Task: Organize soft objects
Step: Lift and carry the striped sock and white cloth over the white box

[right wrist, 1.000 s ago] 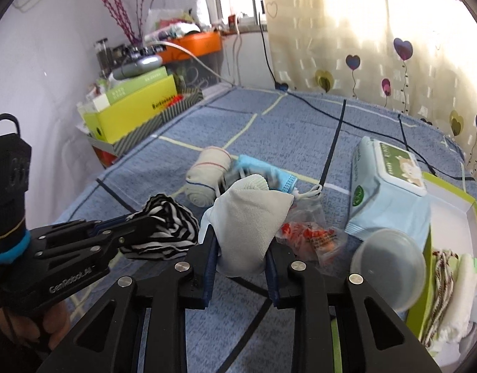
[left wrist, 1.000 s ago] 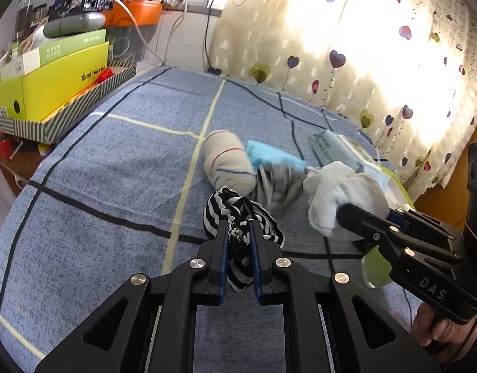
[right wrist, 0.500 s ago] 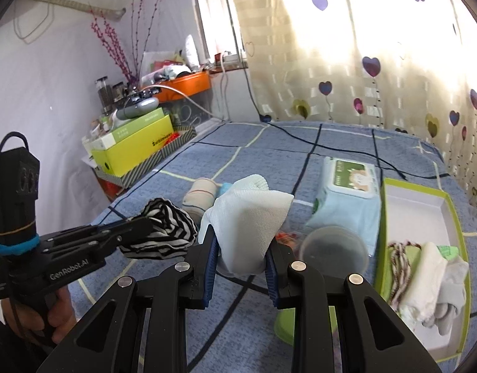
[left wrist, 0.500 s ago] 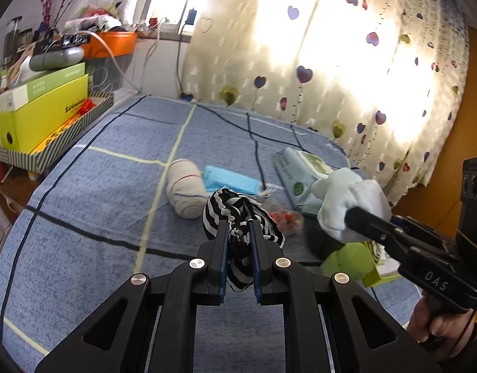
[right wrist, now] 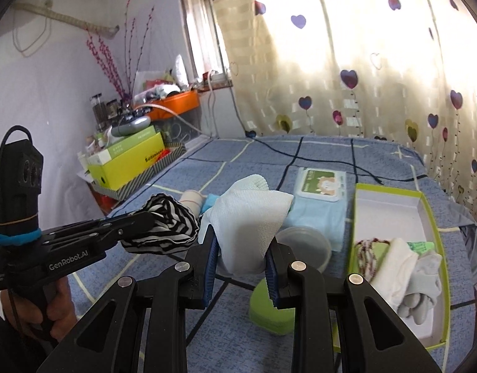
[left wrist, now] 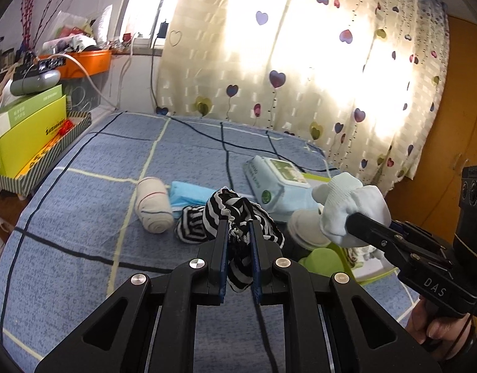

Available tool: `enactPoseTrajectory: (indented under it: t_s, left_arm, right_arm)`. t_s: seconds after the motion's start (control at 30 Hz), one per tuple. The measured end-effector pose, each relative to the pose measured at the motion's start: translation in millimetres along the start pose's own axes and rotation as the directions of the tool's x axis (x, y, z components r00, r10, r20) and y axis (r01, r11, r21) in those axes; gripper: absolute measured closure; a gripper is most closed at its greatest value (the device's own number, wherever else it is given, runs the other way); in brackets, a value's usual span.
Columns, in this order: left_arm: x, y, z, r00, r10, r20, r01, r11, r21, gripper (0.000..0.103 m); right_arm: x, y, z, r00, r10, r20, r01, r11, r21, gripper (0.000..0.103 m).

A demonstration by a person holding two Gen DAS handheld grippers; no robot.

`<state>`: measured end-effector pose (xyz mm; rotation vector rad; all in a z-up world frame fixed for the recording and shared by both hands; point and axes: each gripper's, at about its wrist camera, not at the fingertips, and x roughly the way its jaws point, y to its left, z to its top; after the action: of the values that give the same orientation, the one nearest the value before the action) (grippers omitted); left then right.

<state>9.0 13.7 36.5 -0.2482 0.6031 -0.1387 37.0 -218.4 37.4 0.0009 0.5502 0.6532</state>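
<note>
My left claw squeezes a striped sock mid-frame. My right claw pinches a white sock left of the green box.

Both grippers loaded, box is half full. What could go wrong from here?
1. The black-and-white striped fabric hangs loose on both sides of the left gripper; a trailing fold could land outside the green-rimmed box.
2. The clear round plastic lid lies between the right gripper and the box; the white sock may knock it.
3. Socks already fill the box's near end, so a drop there may spill over.
</note>
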Motion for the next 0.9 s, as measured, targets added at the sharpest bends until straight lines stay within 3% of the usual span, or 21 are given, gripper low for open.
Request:
enactPoseTrajectory:
  t_s: [0.4,0.9]
  left_arm:
    - [2,-32,6,0.999,-0.049,0.006,0.049,0.998,0.041,0.09]
    - [20,-70,12,0.995,-0.096,-0.02,0.097,0.991,0.095,0.09]
  right_arm:
    - [-32,-36,-7,0.997,-0.075,0.035,0.073,0.996,0.059,0.078]
    - [-40,-64,-16,0.993,-0.119,0.027,0.115,0.988,0.104,0.077]
